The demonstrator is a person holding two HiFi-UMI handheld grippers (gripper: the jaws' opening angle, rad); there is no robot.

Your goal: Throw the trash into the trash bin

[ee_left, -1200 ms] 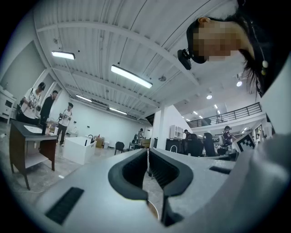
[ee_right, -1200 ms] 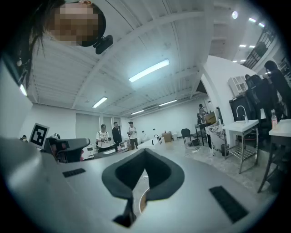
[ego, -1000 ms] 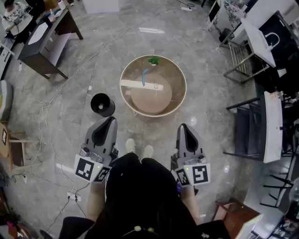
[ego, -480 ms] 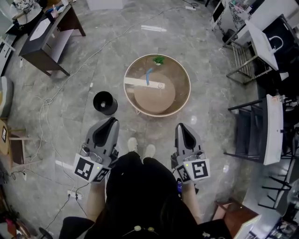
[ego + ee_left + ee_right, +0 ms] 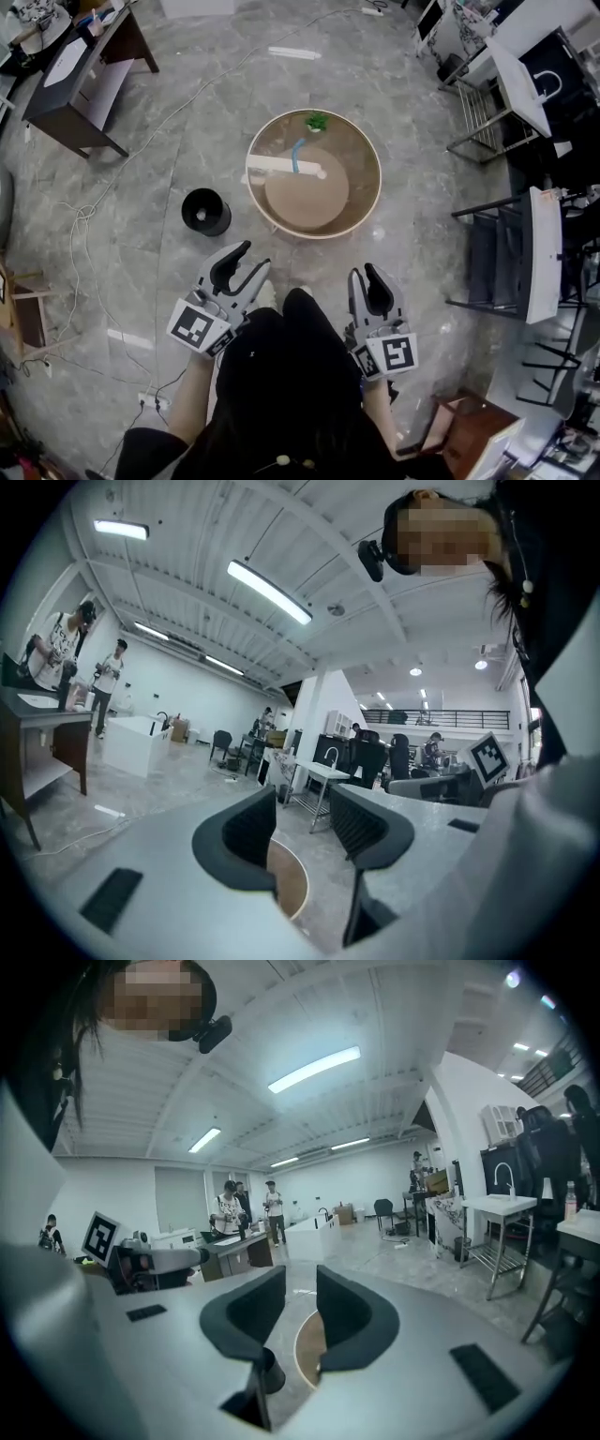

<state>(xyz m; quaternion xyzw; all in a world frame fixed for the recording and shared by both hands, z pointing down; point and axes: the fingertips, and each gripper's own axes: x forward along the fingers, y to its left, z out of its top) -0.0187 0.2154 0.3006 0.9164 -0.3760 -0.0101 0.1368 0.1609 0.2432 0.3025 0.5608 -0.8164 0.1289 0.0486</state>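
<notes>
Wood counter [image 5: 356, 159] dead ahead, white strip [image 5: 281, 165] crosswise on it. Black bin [image 5: 206, 212] sits nearer left gripper [image 5: 251, 260] than right gripper [image 5: 364, 274]. Both jaws opening, nothing between.

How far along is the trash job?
Nothing looks done: the white strip, blue piece and green item lie on the round table. In hand: nothing; left gripper and right gripper are empty, jaws opening. Left: carry each to the black bin.
</notes>
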